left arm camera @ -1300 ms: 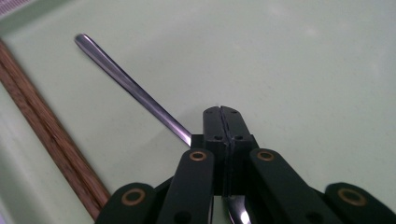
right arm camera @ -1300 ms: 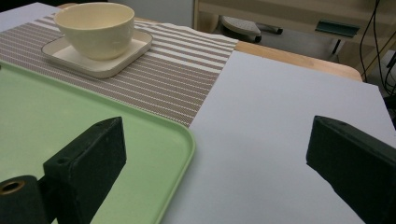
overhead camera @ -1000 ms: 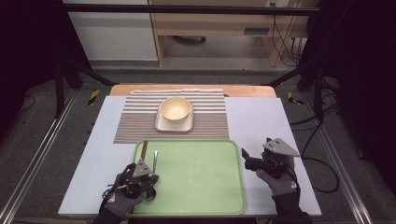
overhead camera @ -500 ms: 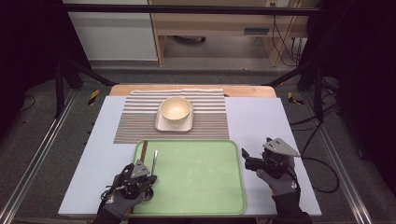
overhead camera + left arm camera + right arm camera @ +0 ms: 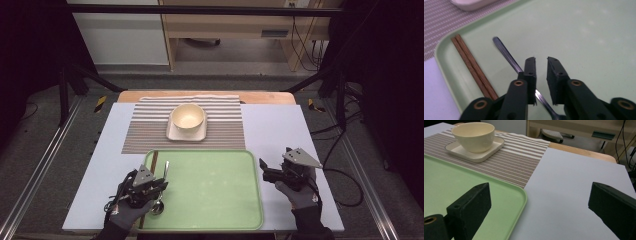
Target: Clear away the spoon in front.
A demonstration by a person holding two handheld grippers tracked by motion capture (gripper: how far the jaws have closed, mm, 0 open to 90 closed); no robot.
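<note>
Desk point(image 5: 280, 135), pale grey-blue top with a wooden edge at the far side. Directly on it: a striped placemat point(image 5: 150, 125) at the far centre, overlapping the wooden edge, and a light green tray point(image 5: 215, 185) at the near centre. The tray's far rim lies just at the near edge of the placemat. Bare desk surface lies either side of both.

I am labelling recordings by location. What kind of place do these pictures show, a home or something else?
Probably a lab or test rig, not a home: a table inside a dark metal frame, loose cables on the floor, and a staged setting with a green tray and a bowl.
</note>
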